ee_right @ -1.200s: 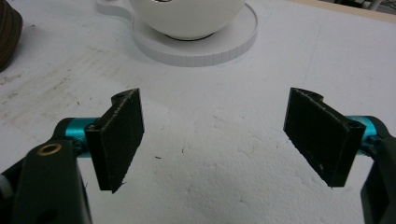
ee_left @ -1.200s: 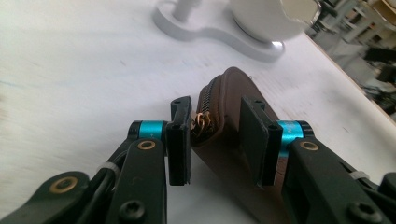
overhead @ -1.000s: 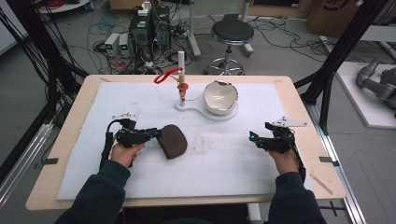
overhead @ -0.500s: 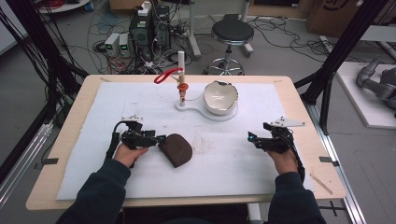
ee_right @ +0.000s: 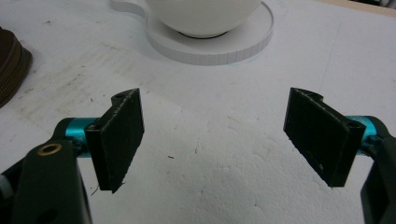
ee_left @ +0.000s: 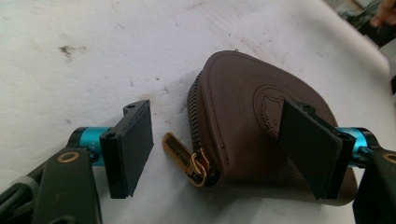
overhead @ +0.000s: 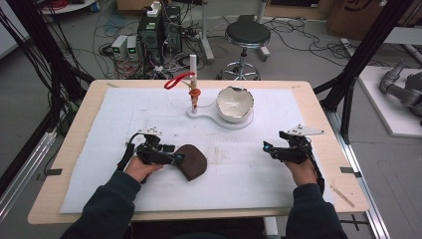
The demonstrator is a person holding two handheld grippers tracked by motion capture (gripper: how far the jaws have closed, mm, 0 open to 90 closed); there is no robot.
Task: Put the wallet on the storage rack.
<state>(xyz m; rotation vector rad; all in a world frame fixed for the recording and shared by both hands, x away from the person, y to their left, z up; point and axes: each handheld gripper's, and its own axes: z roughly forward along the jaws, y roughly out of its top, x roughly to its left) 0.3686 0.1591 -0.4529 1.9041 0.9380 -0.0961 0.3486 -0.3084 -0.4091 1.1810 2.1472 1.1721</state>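
White surface [overhead: 298,199] bears a brown pouch [ee_left: 247,126], just released by the left hand-held gripper [ee_left: 219,149], whose jaws have been opening astride it; next, regrip its zipper pull [ee_left: 180,151]; right hand-held gripper [ee_right: 212,135] rests released.

The person wears dark navy long sleeves [overhead: 107,204]. Each hand carries a black gripper: the left gripper [ee_left: 219,149] and right gripper [ee_right: 215,140] both have flat black rectangular pads on turquoise metal stubs, brass-ringed pivot holes, grey three-cornered top plates, and trailing black cables.
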